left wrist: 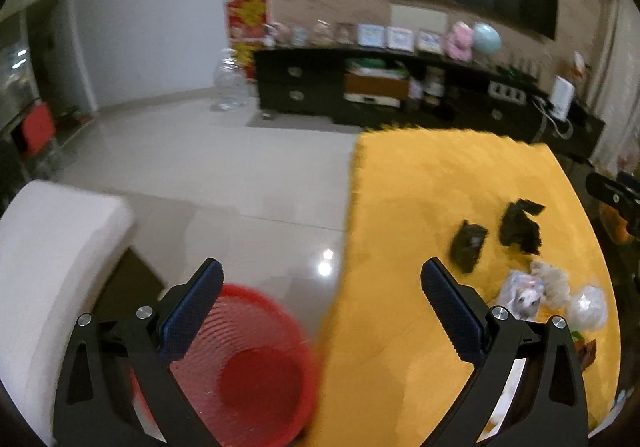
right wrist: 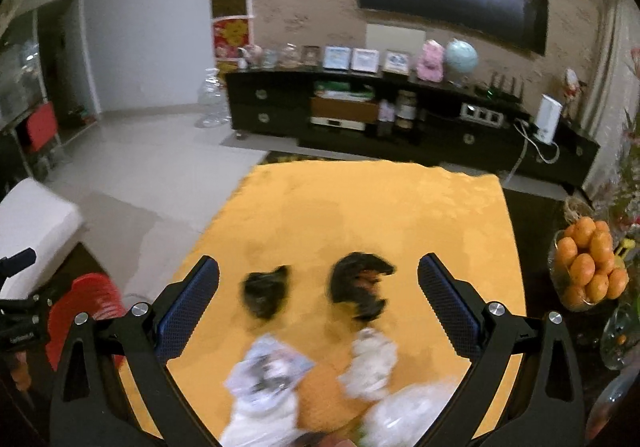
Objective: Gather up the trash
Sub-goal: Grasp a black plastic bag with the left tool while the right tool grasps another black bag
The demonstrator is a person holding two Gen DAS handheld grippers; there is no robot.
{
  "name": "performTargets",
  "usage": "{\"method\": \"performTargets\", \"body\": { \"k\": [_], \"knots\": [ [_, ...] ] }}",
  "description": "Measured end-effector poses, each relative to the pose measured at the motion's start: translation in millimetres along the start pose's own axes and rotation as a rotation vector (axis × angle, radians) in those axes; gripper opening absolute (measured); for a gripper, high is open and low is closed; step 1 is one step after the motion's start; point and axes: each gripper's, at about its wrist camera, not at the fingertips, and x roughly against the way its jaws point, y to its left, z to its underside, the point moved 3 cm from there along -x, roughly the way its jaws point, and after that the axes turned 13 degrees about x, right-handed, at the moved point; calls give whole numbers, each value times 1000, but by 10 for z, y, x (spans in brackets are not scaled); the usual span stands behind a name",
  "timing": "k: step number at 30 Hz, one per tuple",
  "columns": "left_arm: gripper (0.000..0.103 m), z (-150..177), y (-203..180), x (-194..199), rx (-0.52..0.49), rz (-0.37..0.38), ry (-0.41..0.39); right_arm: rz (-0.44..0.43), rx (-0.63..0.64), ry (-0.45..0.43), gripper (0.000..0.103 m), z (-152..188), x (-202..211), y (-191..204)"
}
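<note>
Nothing looks collected yet. The red mesh bin (left wrist: 248, 371) under the left gripper (left wrist: 322, 301) appears empty; that gripper gapes wide, holding nothing. Off to its right, on the yellow-clothed counter (right wrist: 360, 207), the trash waits: two crumpled black wrappers (right wrist: 266, 293), white tissue wads (right wrist: 370, 361) and clear plastic (right wrist: 412, 407). The right gripper (right wrist: 318, 299) hangs over them, equally wide, empty.

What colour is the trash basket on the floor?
The basket is red, clearest in the left wrist view.
</note>
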Motion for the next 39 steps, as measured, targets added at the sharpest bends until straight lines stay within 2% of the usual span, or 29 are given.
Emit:
{"method": "performTargets", "body": {
  "k": [6, 10, 13, 16, 18, 19, 20, 21, 23, 27, 34, 39],
  "knots": [
    [96, 5, -701, -666, -93, 89, 114, 7, -129, 109, 97, 245, -573, -450],
    [95, 96, -1120, -1090, -158, 136, 187, 4, -161, 148, 97, 300, -848, -544],
    [95, 167, -1311, -1339, -170, 163, 237, 3, -170, 163, 97, 313, -922, -564],
    [80, 235, -1427, -1573, -190, 166, 275, -7, -192, 181, 97, 330, -1079, -594],
    [59, 255, -1452, -1672, -190, 171, 300, -13, -187, 191, 97, 340, -1119, -597],
    [54, 263, -1446, -1698, -179, 178, 309, -19, -179, 199, 97, 345, -1166, -567],
    [41, 271, -1444, -1727, -169, 185, 316, -24, -171, 204, 97, 351, -1186, -554],
    [34, 282, -1451, -1737, -167, 188, 322, -28, -164, 207, 97, 357, -1197, -548],
    [29, 285, -1432, -1733, -163, 189, 323, -43, -148, 217, 96, 358, -1255, -502],
    [26, 226, -1360, -1650, -150, 192, 297, -77, -122, 247, 93, 378, -1372, -411],
    [26, 110, -1216, -1450, -129, 184, 247, -129, -98, 322, 68, 404, -1563, -224],
    [26, 75, -1145, -1334, -136, 176, 219, -156, -101, 332, 54, 393, -1598, -131]
  ]
}}
